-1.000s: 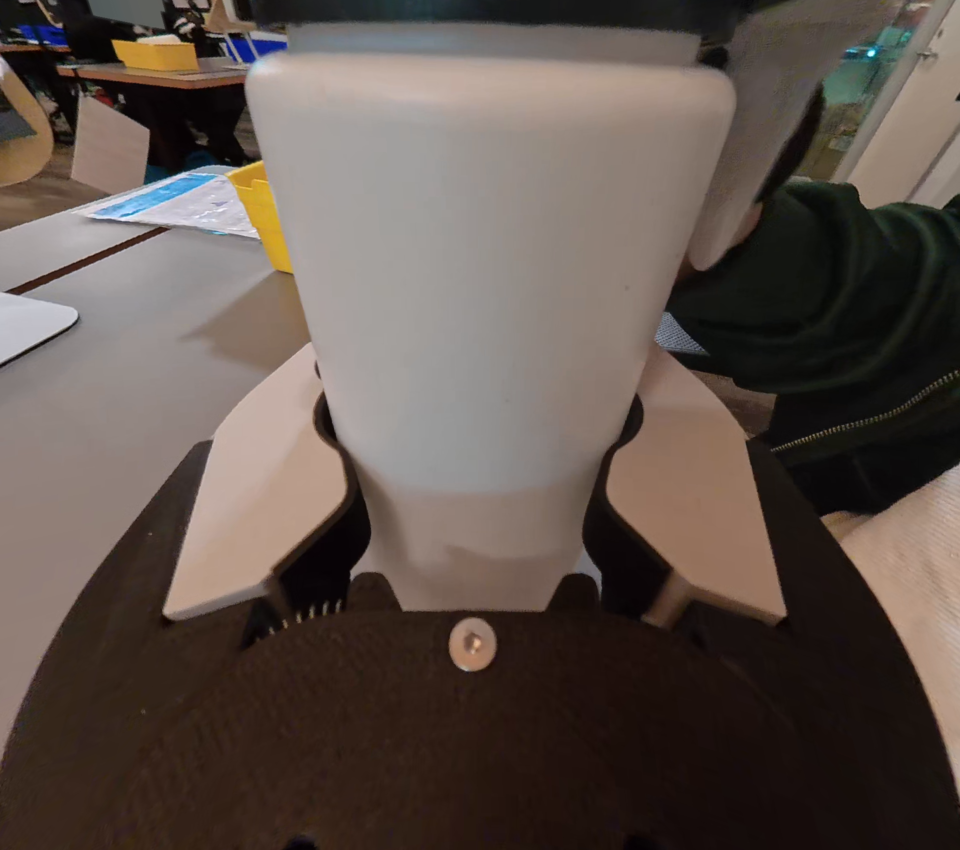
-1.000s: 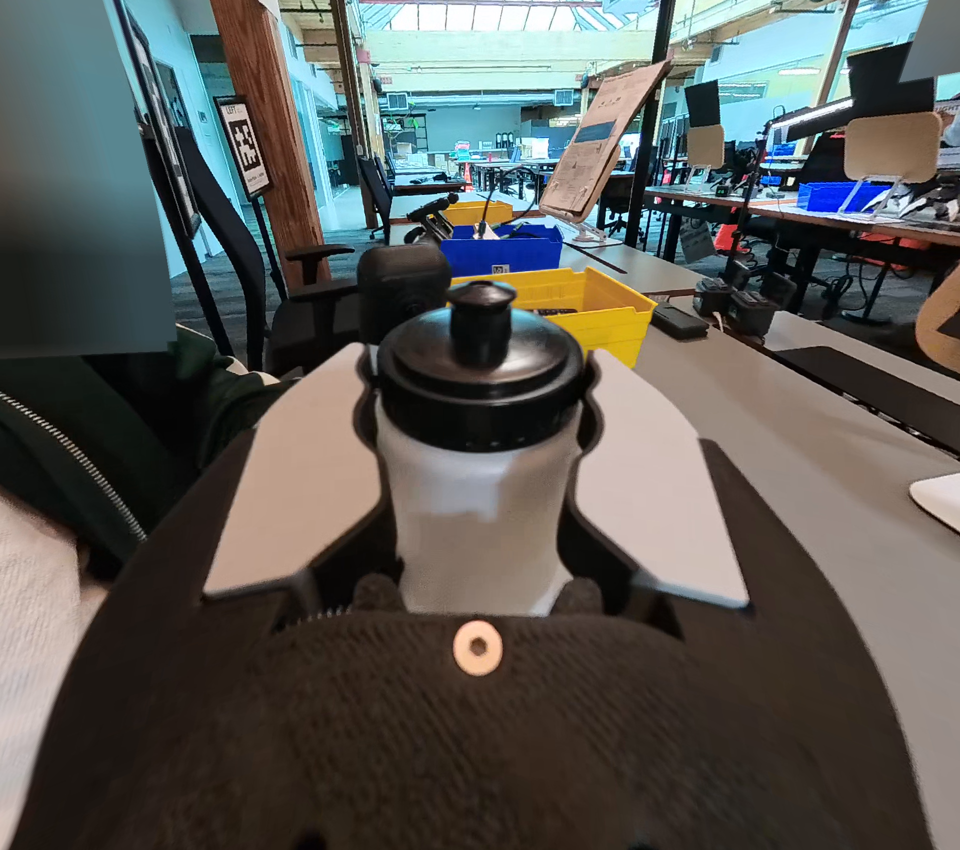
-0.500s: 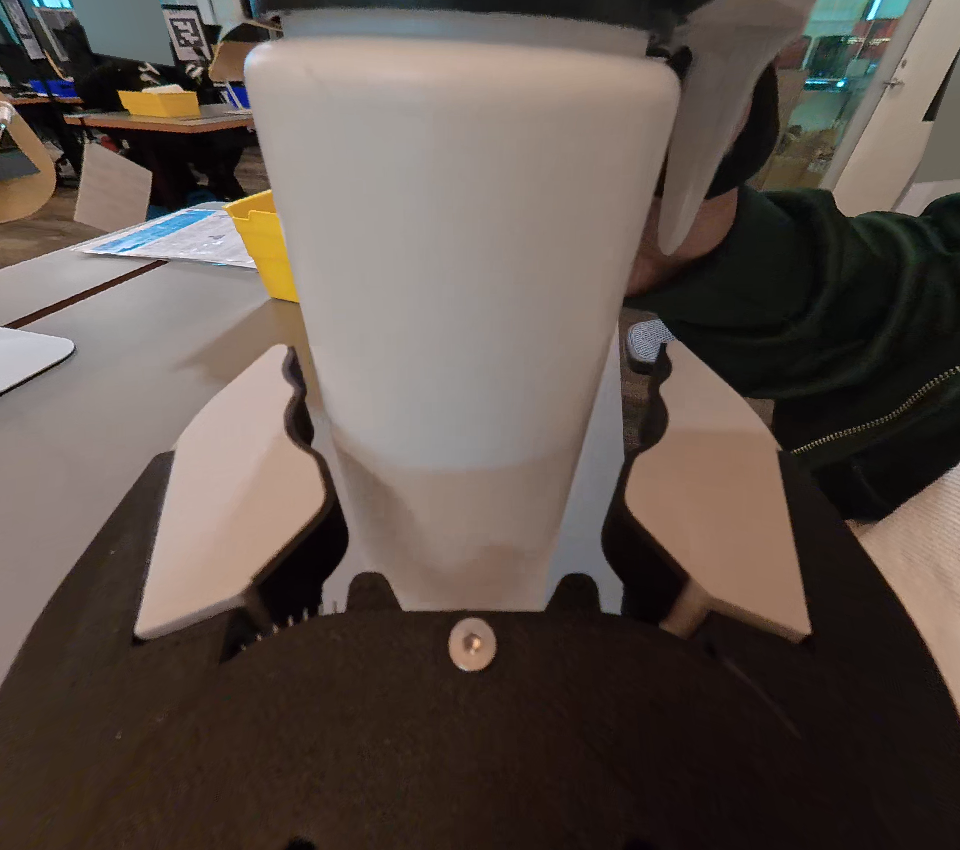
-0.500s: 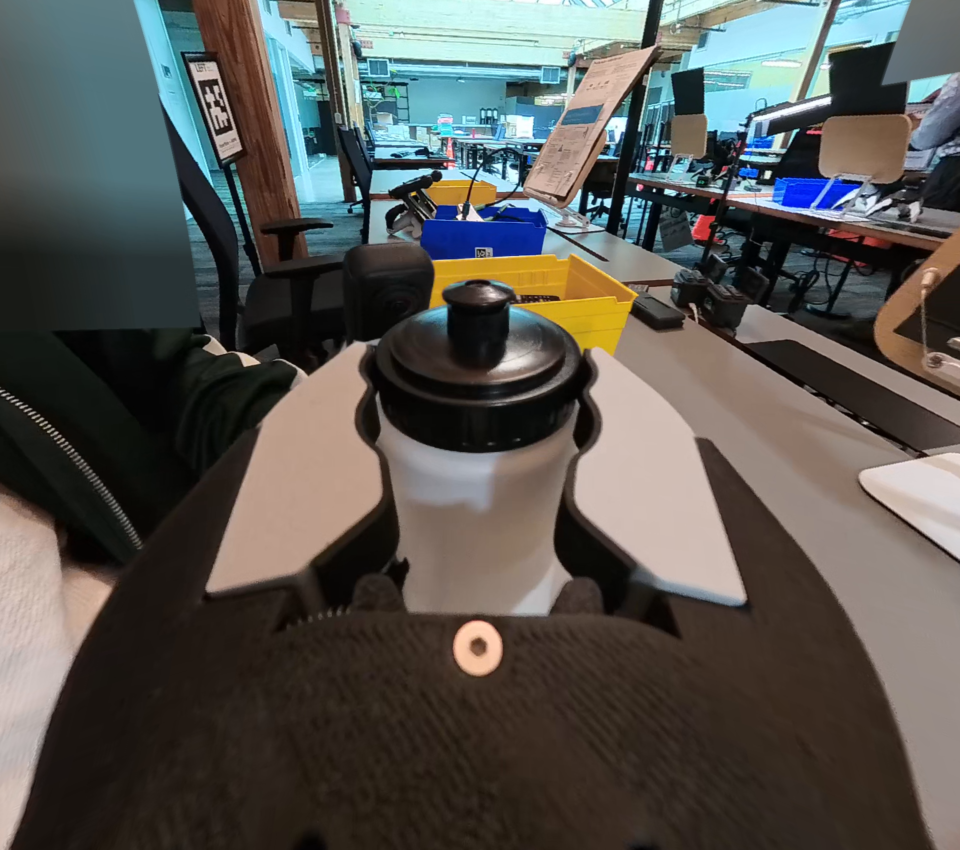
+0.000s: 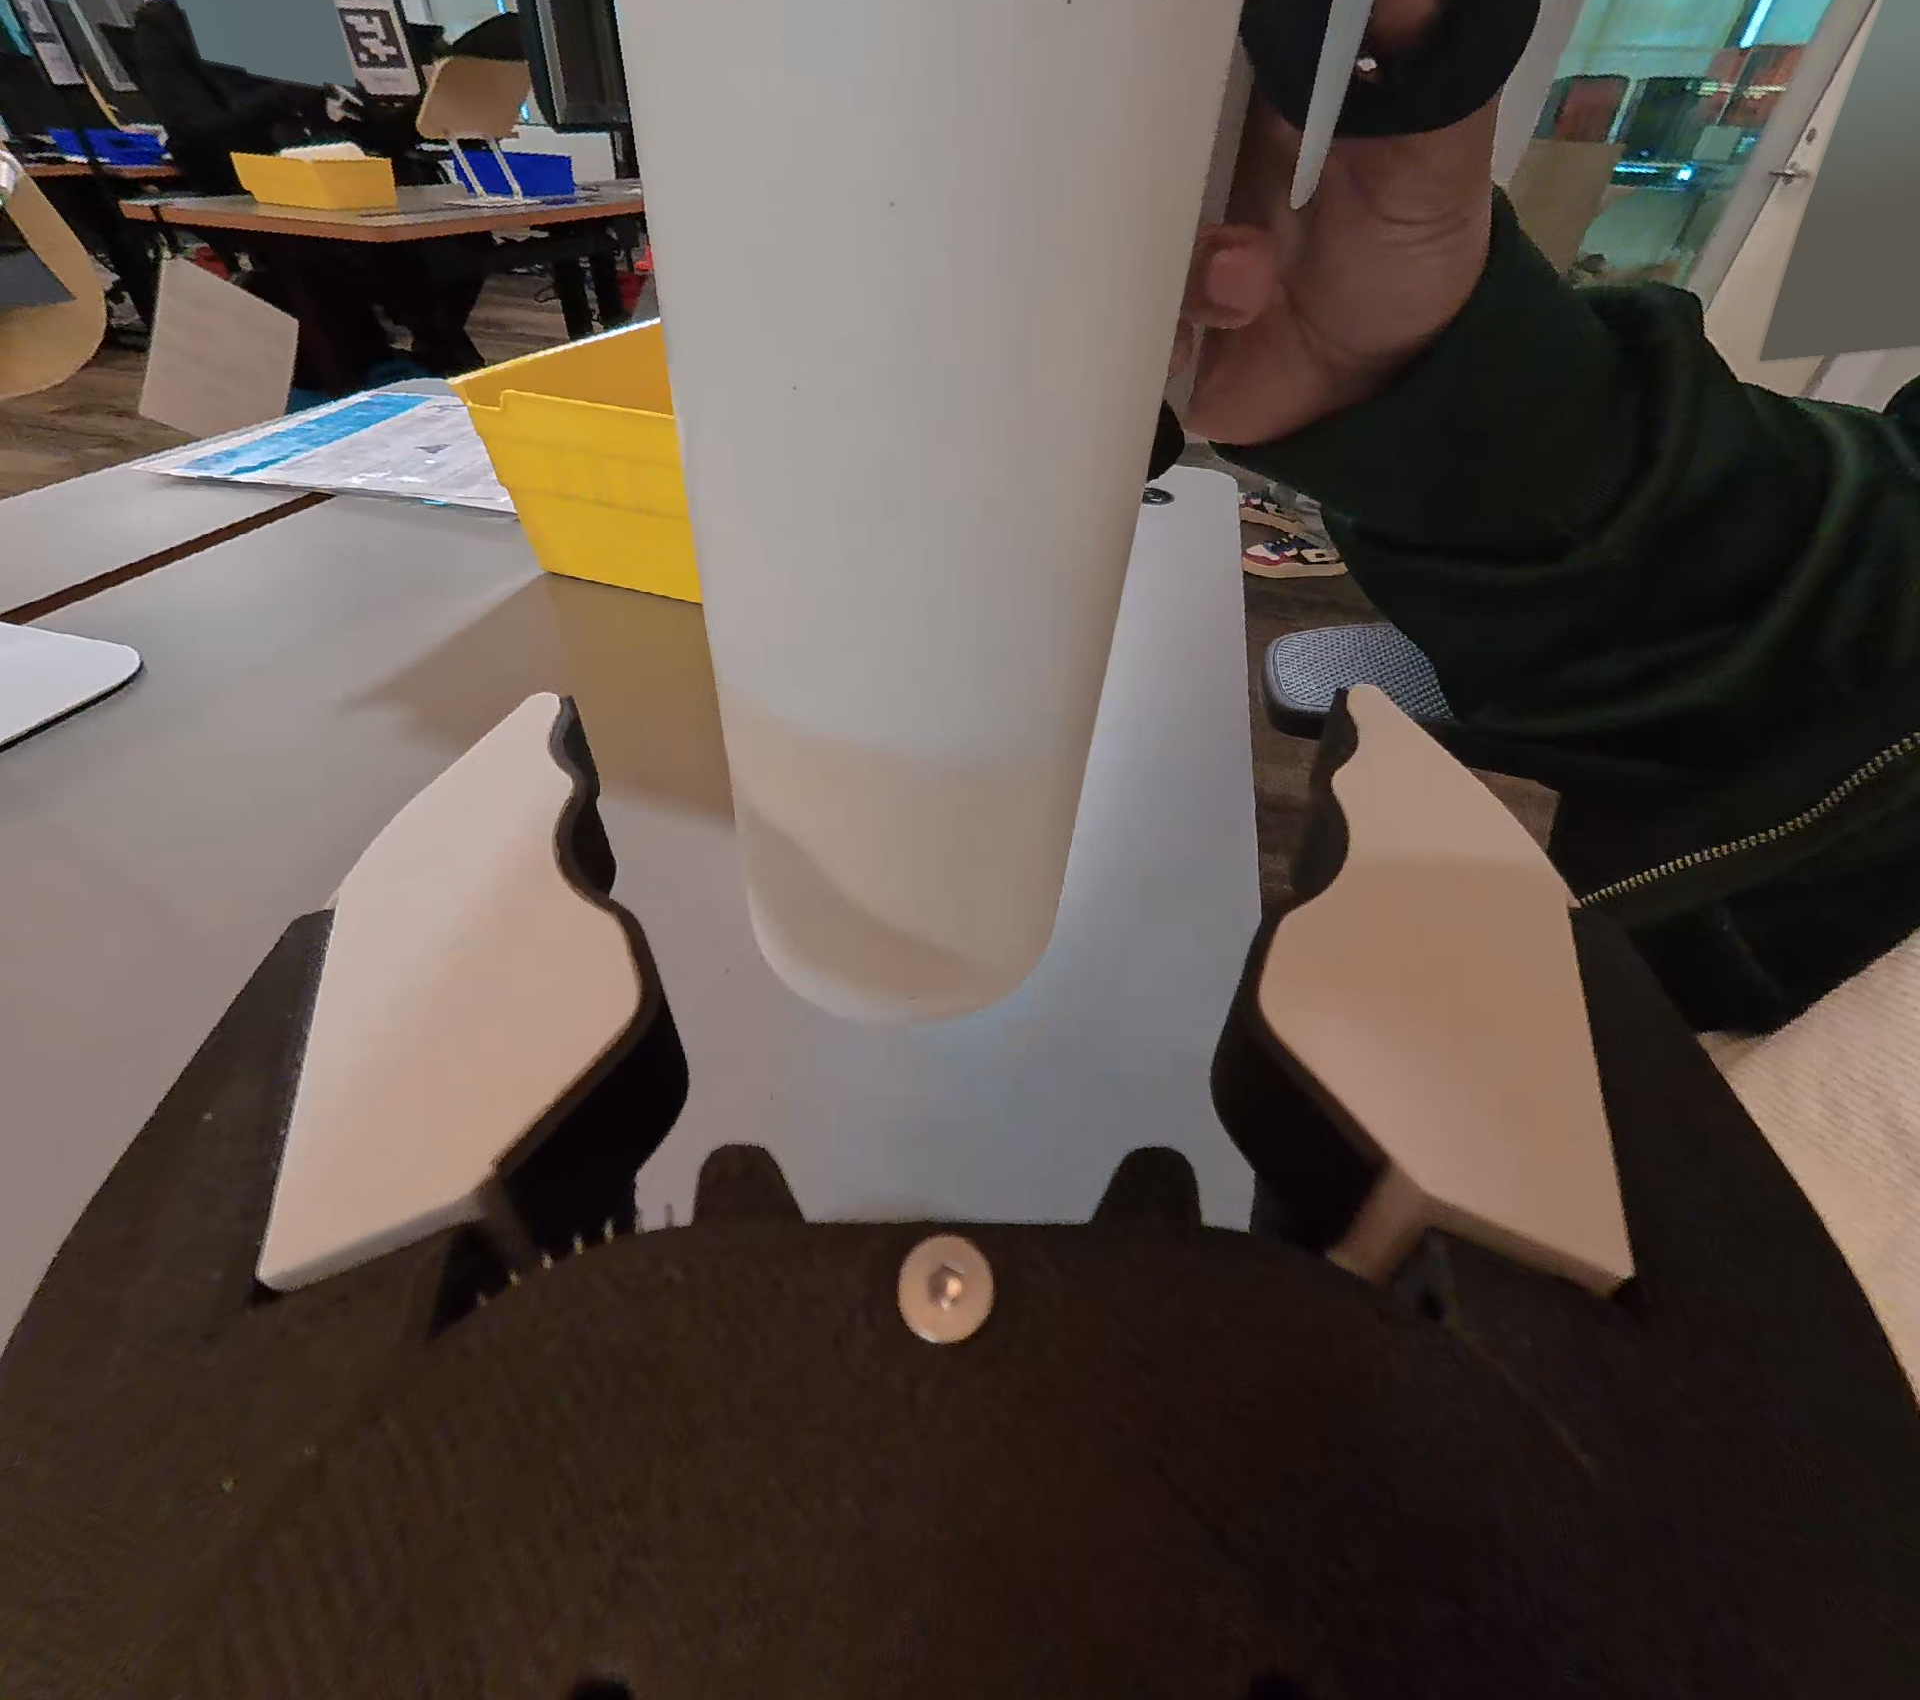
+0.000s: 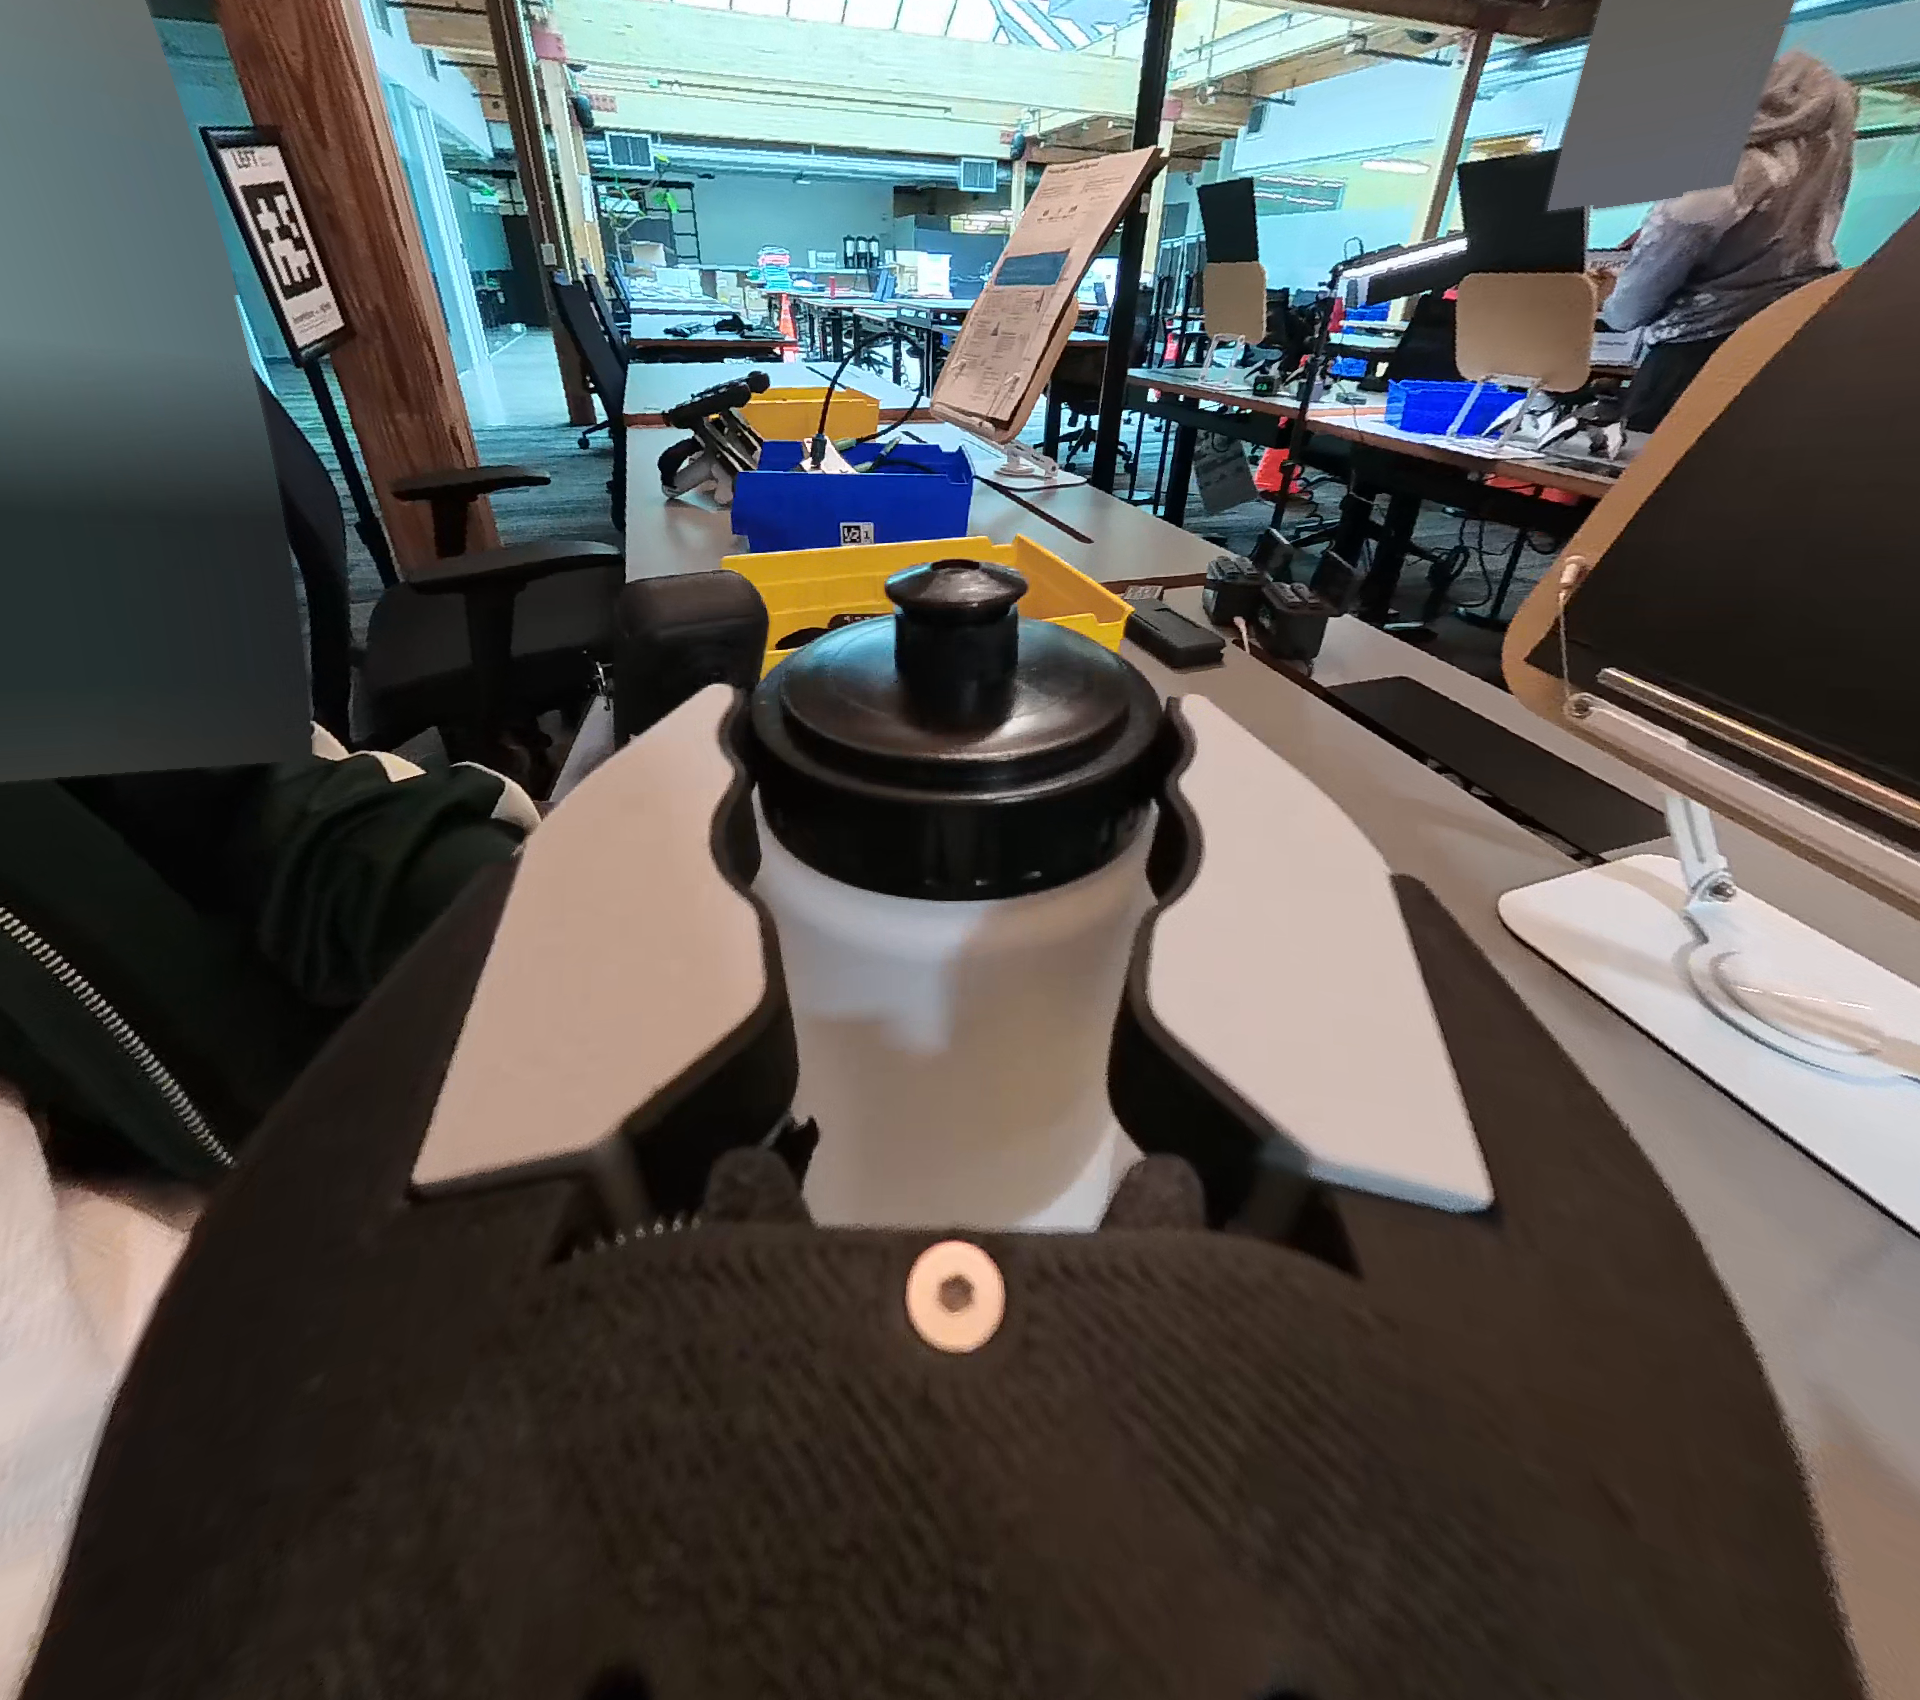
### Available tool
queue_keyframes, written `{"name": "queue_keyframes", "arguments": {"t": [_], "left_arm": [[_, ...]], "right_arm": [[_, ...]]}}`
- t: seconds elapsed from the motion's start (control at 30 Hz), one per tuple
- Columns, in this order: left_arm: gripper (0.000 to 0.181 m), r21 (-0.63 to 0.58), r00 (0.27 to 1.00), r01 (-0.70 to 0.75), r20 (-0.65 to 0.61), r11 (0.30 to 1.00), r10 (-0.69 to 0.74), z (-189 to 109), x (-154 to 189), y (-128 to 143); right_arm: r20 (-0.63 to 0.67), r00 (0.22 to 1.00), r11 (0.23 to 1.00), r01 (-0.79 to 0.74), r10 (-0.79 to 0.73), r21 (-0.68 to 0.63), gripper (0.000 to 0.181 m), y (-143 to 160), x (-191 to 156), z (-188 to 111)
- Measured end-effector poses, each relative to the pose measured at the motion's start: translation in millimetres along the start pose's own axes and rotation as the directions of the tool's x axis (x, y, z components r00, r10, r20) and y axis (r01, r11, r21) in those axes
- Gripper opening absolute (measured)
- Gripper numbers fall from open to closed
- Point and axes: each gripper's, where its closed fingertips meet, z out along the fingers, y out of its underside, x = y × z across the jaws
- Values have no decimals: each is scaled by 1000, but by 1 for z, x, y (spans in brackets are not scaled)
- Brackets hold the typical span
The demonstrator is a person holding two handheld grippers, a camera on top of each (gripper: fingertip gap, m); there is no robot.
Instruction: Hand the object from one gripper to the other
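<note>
Tabletop (image 5: 260, 715): a long grey surface running under both grippers, with nothing of the task resting on it.
Yellow bin (image 5: 592, 466): sits on the tabletop beyond the bottle, well apart from the exchange.
Bottle (image 5: 925, 362): white body with a black cap (image 6: 951, 746), held up in the air above the tabletop, not touching it; its rounded base hangs between the left gripper's fingers without meeting either one.
Right gripper (image 6: 951, 881): clamped on the bottle just under the cap, the notched inner edges of both fingers pressed against the neck; it alone carries the weight.
Left gripper (image 5: 940, 912): spread wide, a clear gap on each side of the bottle's base, gripping nothing.
Hand (image 5: 1340, 300): in a dark green sleeve, seen in the left wrist view behind the bottle, wrapped round the right gripper's handle.
Step in hand: by my reading the pass is at its release stage, the receiver holding and the giver let go.
Next move: the left gripper should draw straight back and clear of the base without knocking it, while the right one keeps a firm squeeze, since a smooth tapered body gripped only near the top could swing or slip.
</note>
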Motion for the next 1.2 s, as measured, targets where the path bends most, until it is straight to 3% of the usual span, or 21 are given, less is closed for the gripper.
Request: {"name": "queue_keyframes", "arguments": {"t": [0.27, 0.43, 0.53, 0.57, 0.7, 0.87, 0.93, 1.2], "left_arm": [[122, 81, 999, -19, 27, 997, 17, -15, -8, -23], [89, 244, 999, 2, 39, 970, -12, -55, -18, -88], [61, 225, 999, 34, -20, 974, -30, -67, -7, -118], [60, 189, 999, 39, -28, 981, -34, -67, -3, -121], [42, 56, 999, -5, -43, 998, 7, -63, 8, -116], [38, -70, 999, -15, -48, 997, 12, -54, 9, -95], [24, -45, 998, -16, -65, 999, 13, -54, 14, -99], [24, -55, 999, -25, -38, 998, 23, -54, 14, -102]], "right_arm": [[-5, 1000, 999, 19, -19, -31, 75, 6, -2, 4], [15, 1000, 999, 4, -3, -52, 75, 19, -8, 13], [41, 999, 997, 3, 0, -74, 75, 29, -18, 23], [50, 999, 997, 6, -2, -83, 75, 32, -23, 27], [88, 996, 994, 9, 0, -104, 75, 42, -38, 39], [121, 993, 994, 11, 1, -105, 75, 42, -52, 45], [108, 994, 994, 18, -7, -107, 75, 42, -52, 45], [110, 994, 998, 9, -1, -67, 75, 37, -51, 45]]}}
